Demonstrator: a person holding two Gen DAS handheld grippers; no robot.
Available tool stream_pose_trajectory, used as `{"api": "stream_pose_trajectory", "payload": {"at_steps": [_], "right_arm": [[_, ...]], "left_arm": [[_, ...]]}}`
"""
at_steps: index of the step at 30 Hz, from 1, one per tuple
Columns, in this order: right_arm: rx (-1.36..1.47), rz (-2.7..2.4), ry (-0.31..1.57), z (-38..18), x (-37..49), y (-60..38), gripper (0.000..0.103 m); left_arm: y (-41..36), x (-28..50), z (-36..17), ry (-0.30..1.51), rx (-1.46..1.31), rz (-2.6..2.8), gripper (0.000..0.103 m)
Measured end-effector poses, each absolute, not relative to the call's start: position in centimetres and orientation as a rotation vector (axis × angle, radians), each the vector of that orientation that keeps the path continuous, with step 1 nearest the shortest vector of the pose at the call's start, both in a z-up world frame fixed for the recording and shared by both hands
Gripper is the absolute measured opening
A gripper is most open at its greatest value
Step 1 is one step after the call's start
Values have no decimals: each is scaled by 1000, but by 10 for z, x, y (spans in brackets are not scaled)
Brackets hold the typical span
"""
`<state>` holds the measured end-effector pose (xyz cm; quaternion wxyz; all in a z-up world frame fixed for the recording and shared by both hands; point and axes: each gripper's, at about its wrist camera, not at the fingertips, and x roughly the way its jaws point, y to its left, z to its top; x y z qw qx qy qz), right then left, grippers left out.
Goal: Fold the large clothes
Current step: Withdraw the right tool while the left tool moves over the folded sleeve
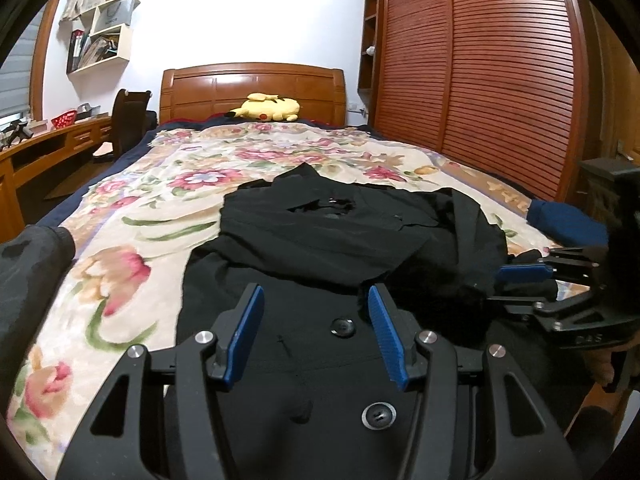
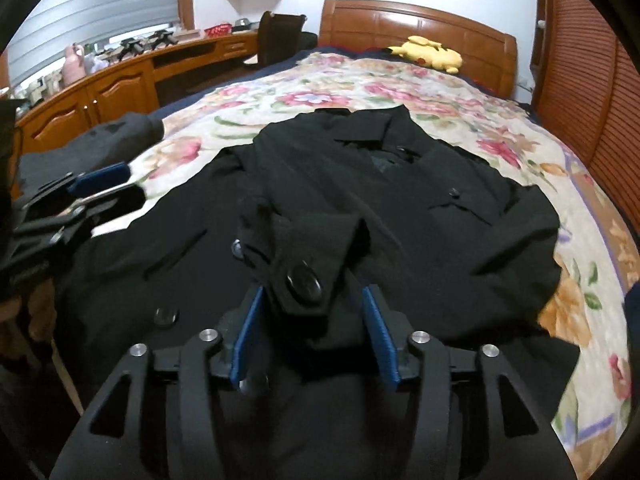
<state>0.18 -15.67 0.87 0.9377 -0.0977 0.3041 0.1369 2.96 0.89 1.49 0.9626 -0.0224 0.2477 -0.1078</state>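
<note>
Between the right gripper's (image 2: 311, 336) parted blue pads, gripping nothing, a buttoned black sleeve cuff (image 2: 298, 264) rests on the black coat (image 2: 400, 208) spread across the floral bedspread (image 2: 580, 308); the left gripper (image 1: 316, 334) hovers half-open, empty. Withdrawing could snag the cuff, undoing the fold.

The black coat (image 1: 320, 240) runs out under the left gripper (image 1: 316, 332) and off the lower edge, so its hem is cut off. In the right wrist view the coat's cuff tab (image 2: 304, 276) lies between the right gripper (image 2: 310, 336) pads, covering the cloth beneath; whether it touches either pad cannot be told. Beyond the left gripper, the wall shelf (image 1: 102, 28) holds items too small to identify. A dark grey garment (image 1: 28, 264) left of it is cropped and blurred.
</note>
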Motion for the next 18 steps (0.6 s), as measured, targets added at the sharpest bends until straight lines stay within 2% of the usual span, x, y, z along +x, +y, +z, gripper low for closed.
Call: {"api": "stream_pose_trajectory", "payload": {"at_steps": [9,18], "right_arm": [[-205,117,601,-1,-23,-215,56],[-171,-69,624,-19,-8,-266,56]], "left_arm": [[-19,39,11,520,-25,-252,54],[-43,50,-3,592,11,-293,53]]}}
